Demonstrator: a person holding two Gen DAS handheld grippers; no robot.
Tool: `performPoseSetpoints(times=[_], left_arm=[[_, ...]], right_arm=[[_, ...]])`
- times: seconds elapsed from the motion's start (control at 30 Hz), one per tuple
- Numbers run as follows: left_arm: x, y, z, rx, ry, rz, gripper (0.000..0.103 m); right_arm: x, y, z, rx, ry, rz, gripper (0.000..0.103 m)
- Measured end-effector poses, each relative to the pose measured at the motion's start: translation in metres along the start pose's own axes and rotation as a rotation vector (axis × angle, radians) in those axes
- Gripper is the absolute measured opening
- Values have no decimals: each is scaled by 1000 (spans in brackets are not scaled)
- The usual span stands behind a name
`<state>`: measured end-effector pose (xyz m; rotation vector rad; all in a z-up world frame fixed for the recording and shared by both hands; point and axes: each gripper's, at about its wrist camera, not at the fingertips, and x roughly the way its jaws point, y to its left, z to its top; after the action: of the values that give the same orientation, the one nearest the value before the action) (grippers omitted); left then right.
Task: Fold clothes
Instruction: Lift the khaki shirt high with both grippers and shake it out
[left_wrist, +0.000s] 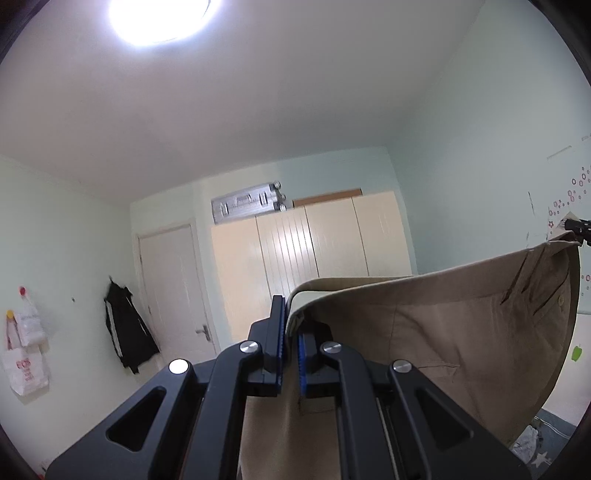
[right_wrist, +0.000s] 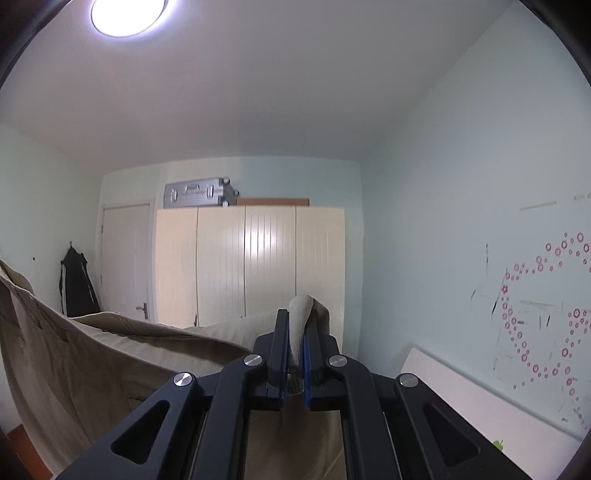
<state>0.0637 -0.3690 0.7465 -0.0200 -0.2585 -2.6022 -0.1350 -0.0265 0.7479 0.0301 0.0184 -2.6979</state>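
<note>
Tools number two, one per hand, and both pinch the same single garment. The left tool (left_wrist: 290, 332) is clenched on a folded edge of the khaki trousers (left_wrist: 461, 332), the cloth squeezed between its blue-lined fingers (left_wrist: 276, 343). The right tool (right_wrist: 295, 343) is likewise clamped on another bunched part of the khaki trousers (right_wrist: 92, 354), a tuft of fabric sticking up above its tips. The garment hangs in the air between the two, sagging in a wide curve; in the left wrist view its far corner reaches the tip of the right tool (left_wrist: 578, 229) at the frame's right edge. Fabric fills the low part of both views and hides whatever surface lies beneath, so I cannot tell what is under it.

Beyond the cloth stands one cream wardrobe (right_wrist: 251, 266) with four panelled doors. One silver suitcase (right_wrist: 199, 192) lies on top of it, with one brown board (right_wrist: 273, 201) beside that. Left of the wardrobe is one white door (right_wrist: 125, 258) with a lever handle, and one black jacket (left_wrist: 127, 332) hangs on the wall beside it. Two plastic bags (left_wrist: 24, 350) hang further left. One round ceiling lamp (left_wrist: 162, 18) glares overhead. Walls are pale green, the right one dotted with pink flower stickers (right_wrist: 543, 314) and fronted by a white panel (right_wrist: 480, 398).
</note>
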Motion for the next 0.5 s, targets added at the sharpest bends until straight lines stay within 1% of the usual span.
performPoseSetpoints(times=[0.13,0.23,0.3,0.37,0.43,0.5], left_arm=[[41,1,-39,-2,78,-13,4],[78,-7,-72,-2,129,-6,4],[107,-15,-93,-1,161,5,4],[144,-24,-117,-11,206,11,4],[185,-37,-141,-10,245,22,4],[224,-49,-160,-15,264,35,4]], right_arm=[[36,17,-29,-7,62,-11,5],[79,26,-56,-17,117,-8,5],[114,30,-76,-24,145,-1,5],[152,34,-97,-29,172,3,5],[198,37,-121,-28,201,1,5],[237,37,-141,-18,219,1,5]])
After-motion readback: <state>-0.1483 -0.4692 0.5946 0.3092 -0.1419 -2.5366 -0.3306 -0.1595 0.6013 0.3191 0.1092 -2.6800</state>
